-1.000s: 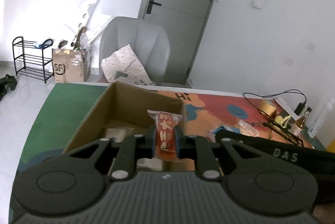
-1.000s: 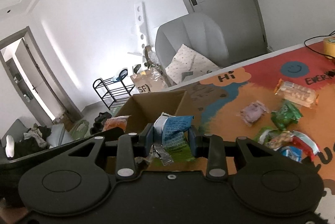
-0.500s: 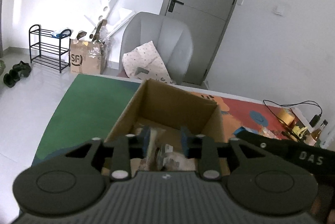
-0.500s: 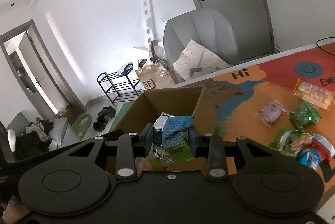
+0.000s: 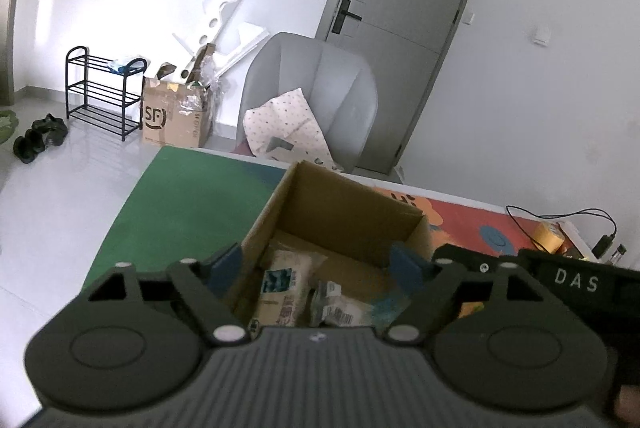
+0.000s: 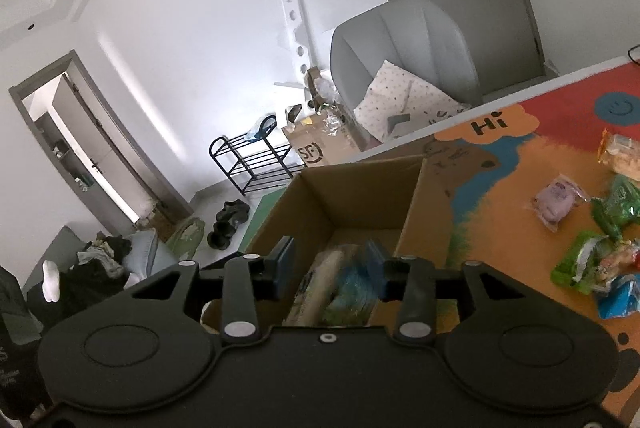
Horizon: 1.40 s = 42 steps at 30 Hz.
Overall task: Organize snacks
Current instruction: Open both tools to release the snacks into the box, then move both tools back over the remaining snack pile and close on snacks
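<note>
Home: shoe rack (image 5: 105, 92), armchair (image 5: 312, 96)

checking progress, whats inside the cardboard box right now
Inside the cardboard box: a pale snack bag, a small barcoded packet and a blue-green packet. The claws hide its near part.

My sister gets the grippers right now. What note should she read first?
Left gripper: open, holds nothing, over the cardboard box.
Right gripper: open, holds nothing, over the same box.
Done: several snack packets already lie inside the box, including a blue-green packet.
Left: loose snacks lie on the colourful mat to the right of the box: a purple packet, green packets, a biscuit pack and a blue packet. Probably pick those up next and drop them in the box.
</note>
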Each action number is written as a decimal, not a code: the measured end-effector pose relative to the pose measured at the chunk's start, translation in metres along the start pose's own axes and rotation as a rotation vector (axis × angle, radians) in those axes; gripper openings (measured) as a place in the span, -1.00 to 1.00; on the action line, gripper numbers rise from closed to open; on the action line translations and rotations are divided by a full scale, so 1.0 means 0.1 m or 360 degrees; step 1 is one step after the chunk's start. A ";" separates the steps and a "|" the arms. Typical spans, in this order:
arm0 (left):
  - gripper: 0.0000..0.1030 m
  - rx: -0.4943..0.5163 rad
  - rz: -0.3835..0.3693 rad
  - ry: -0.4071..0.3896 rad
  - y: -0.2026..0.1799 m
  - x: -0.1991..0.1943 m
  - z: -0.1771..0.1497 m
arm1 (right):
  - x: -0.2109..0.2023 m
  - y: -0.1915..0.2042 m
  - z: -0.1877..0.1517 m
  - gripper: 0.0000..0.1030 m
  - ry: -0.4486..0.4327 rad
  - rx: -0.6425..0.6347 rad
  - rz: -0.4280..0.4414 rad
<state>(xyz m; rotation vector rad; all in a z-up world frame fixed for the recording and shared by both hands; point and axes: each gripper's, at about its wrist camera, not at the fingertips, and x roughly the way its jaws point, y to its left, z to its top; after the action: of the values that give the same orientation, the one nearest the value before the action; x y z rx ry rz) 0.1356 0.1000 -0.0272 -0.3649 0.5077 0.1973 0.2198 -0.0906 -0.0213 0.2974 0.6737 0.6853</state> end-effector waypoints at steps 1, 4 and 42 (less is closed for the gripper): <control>0.66 0.0004 -0.0001 -0.0001 -0.01 0.00 0.00 | -0.02 -0.02 -0.01 -0.19 -0.0001 0.0006 -0.0005; 0.71 0.0025 0.0000 0.0000 -0.07 0.00 -0.03 | -0.10 -0.09 -0.02 -0.12 -0.0014 0.0025 -0.0040; 0.89 0.0195 -0.0355 0.0073 -1.18 0.08 -0.48 | -1.15 -1.36 -0.40 1.00 -0.0221 0.0136 -0.0543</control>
<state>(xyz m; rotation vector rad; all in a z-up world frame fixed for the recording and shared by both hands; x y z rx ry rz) 0.1544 -0.0262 -0.0356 -0.3044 0.5179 -0.0578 0.1931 -0.2674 -0.0596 0.2968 0.6030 0.3081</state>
